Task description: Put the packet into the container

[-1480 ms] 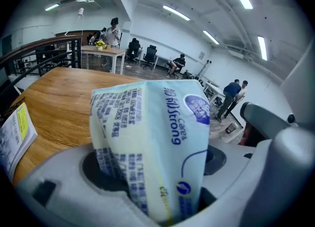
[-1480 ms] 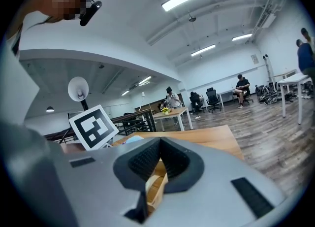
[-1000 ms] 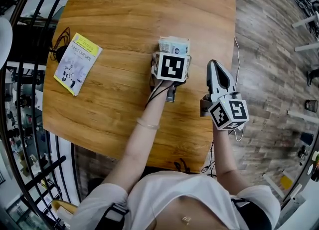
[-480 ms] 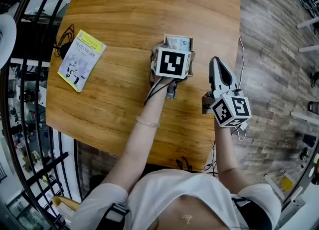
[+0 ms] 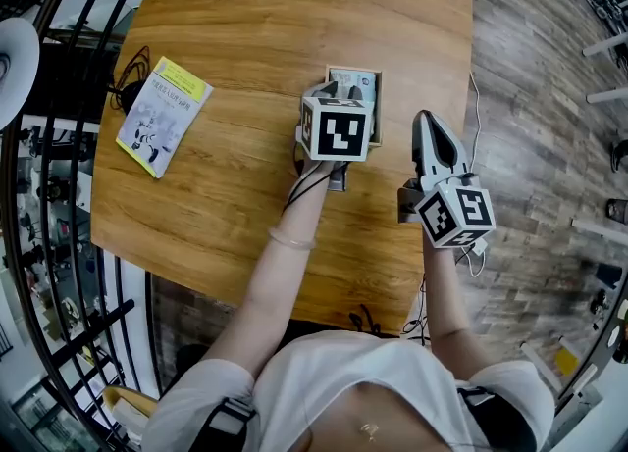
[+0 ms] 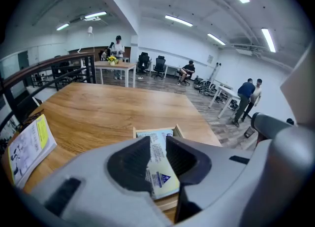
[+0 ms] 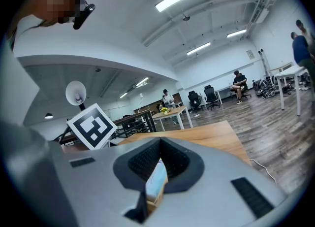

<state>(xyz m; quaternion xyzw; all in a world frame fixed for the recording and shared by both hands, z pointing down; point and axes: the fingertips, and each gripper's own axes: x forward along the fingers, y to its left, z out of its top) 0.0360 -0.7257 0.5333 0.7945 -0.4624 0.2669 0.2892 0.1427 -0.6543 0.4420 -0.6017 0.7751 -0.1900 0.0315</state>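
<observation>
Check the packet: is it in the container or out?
In. The packet lies between the container's wooden walls, in both the head view and the left gripper view.

From above, a marker cube (image 5: 337, 133) covers the container's (image 5: 378, 107) near half and part of the packet (image 5: 353, 78); the booklet's (image 5: 157, 115) print is unreadably small.

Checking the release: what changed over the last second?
The left gripper let go of the pale blue packet, which now lies in the small open wooden box; its jaws are closing above it, gripping nothing. The right gripper, the yellow-and-white booklet and the wooden table stayed as they were.
</observation>
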